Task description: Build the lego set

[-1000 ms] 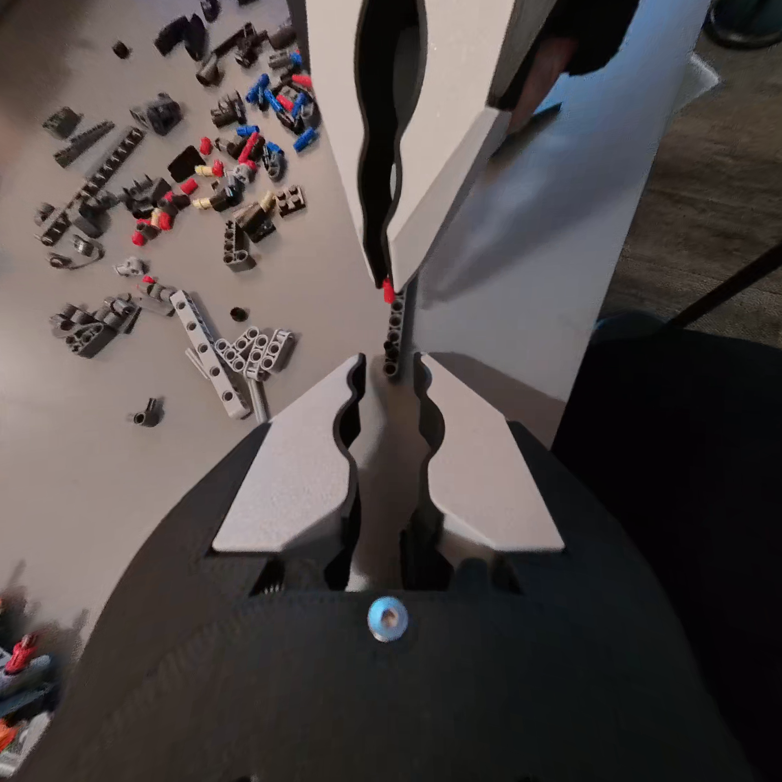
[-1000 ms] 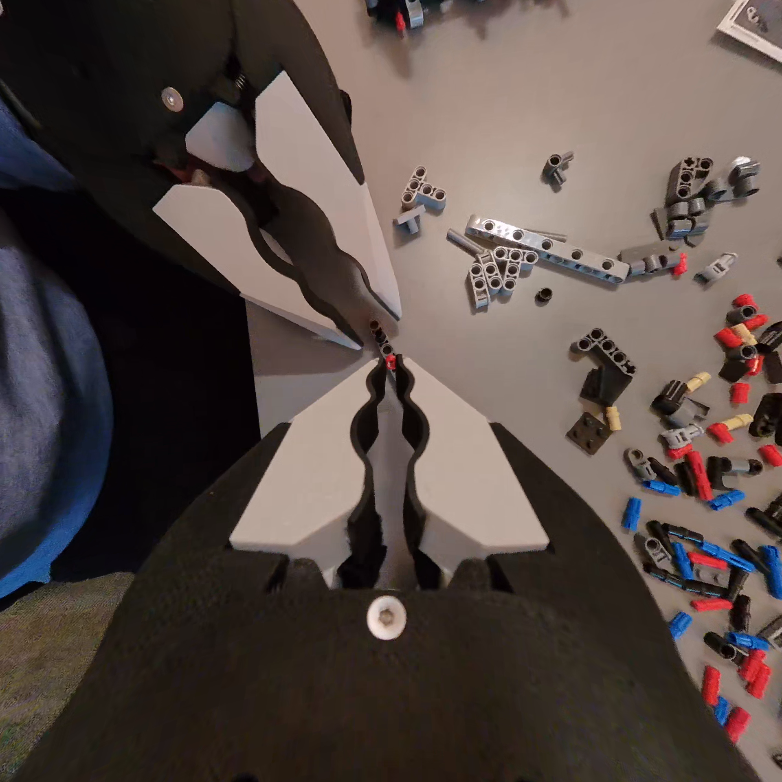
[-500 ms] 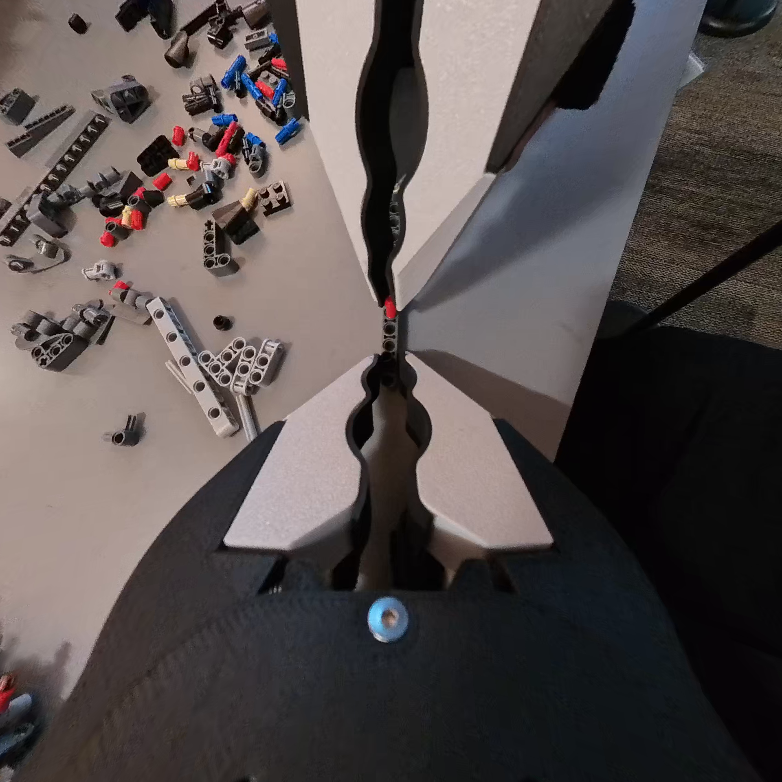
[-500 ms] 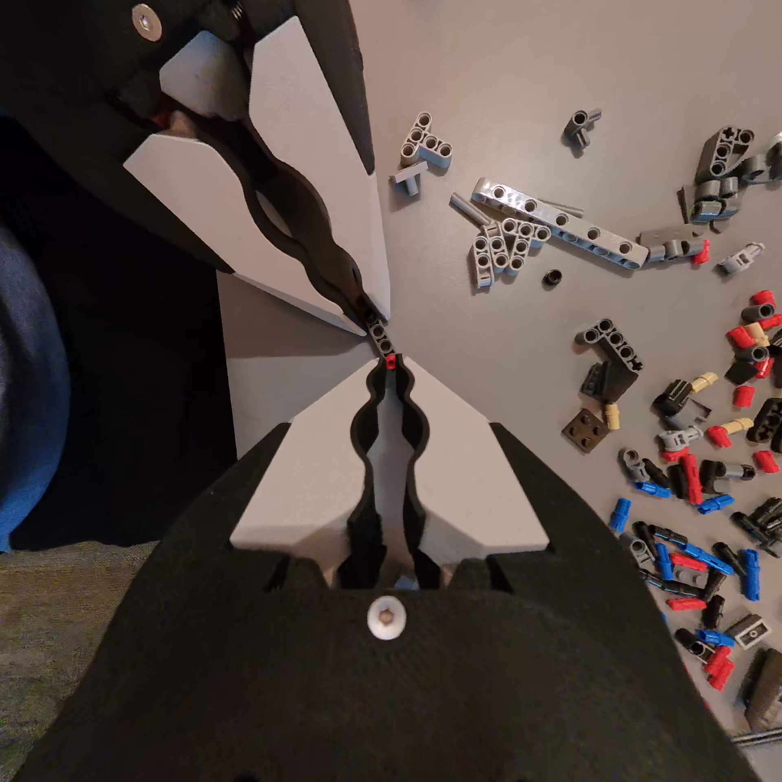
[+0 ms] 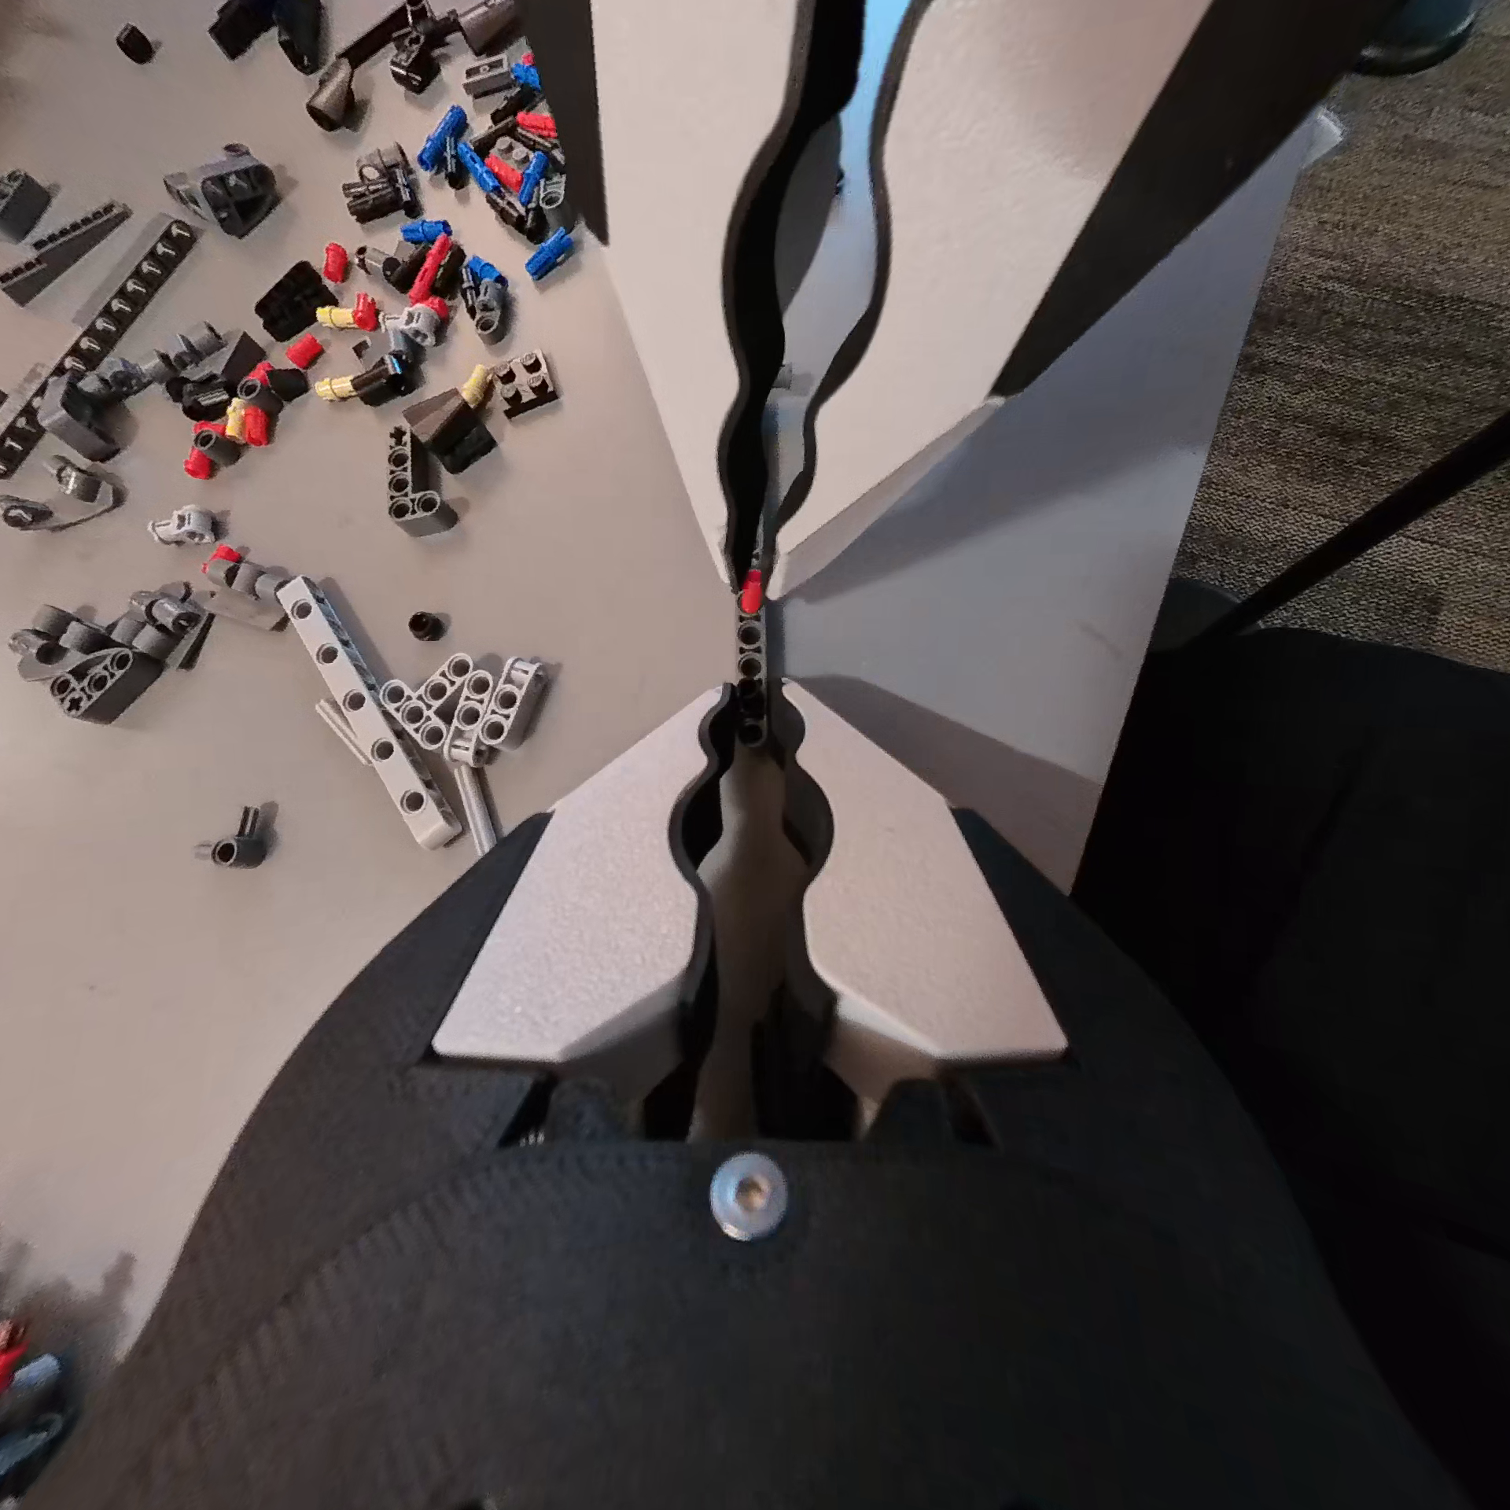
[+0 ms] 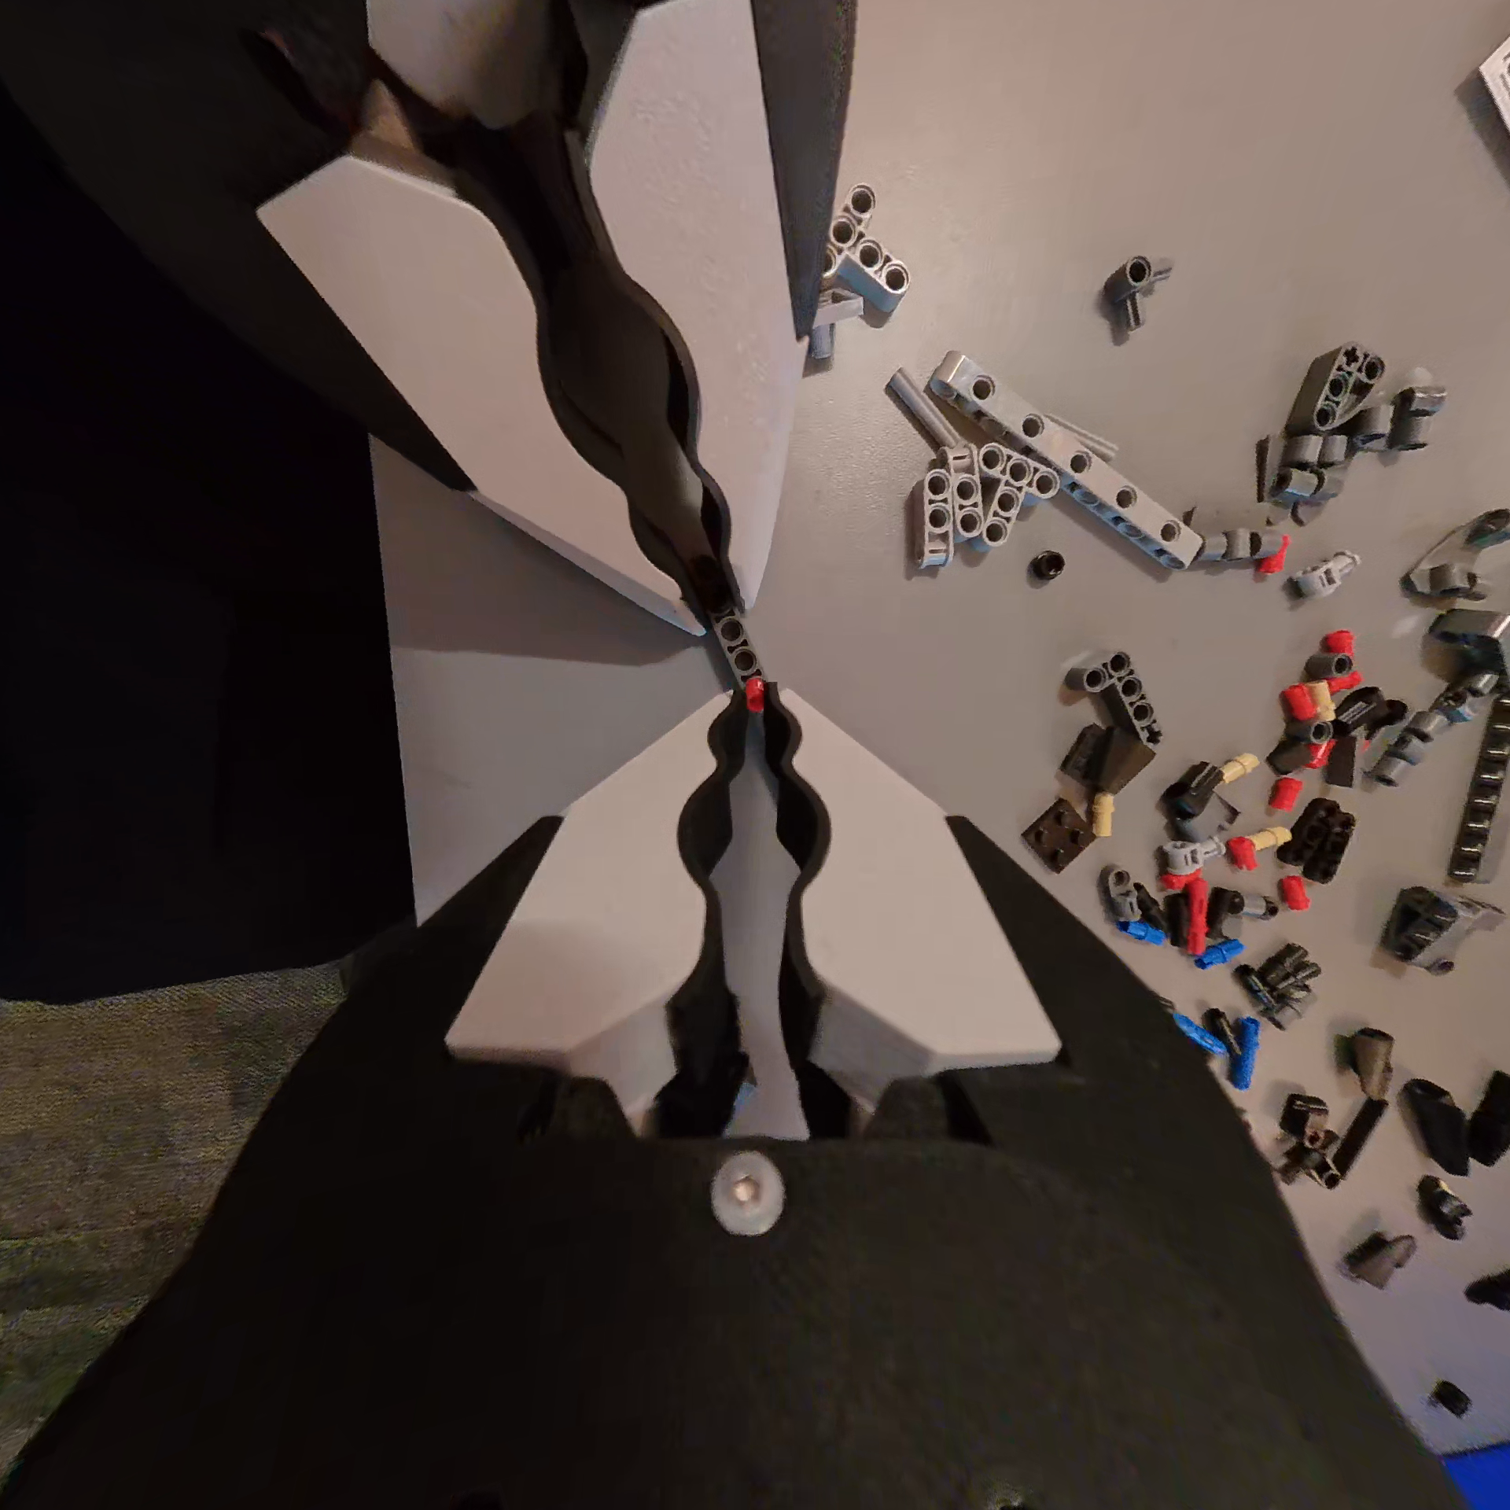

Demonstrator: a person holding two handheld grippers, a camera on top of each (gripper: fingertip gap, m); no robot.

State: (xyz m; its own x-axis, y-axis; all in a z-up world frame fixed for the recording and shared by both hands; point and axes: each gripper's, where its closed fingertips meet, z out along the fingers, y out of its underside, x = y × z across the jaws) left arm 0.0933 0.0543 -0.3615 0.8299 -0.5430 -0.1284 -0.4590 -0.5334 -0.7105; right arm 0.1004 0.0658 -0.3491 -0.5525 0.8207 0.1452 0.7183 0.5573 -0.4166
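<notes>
A short dark grey beam (image 5: pixel 752 662) with round holes is held in the air near the grey table's (image 5: pixel 572 531) edge. My left gripper (image 5: pixel 753 719) is shut on its near end. My right gripper (image 5: pixel 752 564) comes in from the top of the left wrist view and is shut on a small red pin (image 5: pixel 752 590) at the beam's far end. In the right wrist view my right gripper (image 6: pixel 756 704) pinches the red pin (image 6: pixel 753 694) against the beam (image 6: pixel 733 645), and the left gripper (image 6: pixel 715 600) reaches in from the upper left. The two grippers point tip to tip.
Loose pieces lie on the table: a long light grey beam (image 5: pixel 368 719), small light grey beams (image 5: pixel 470 707), and a heap of red, blue, black and tan pins (image 5: pixel 392 327). The table edge (image 5: pixel 1144 654) borders carpet. A paper corner (image 6: pixel 1495 90) lies far right. The grippers are tip to tip, or close to it.
My left gripper's jaws have closed on the beam's near end. Both grippers have drawn closer together, with the red pin pressed at the beam's far end.
</notes>
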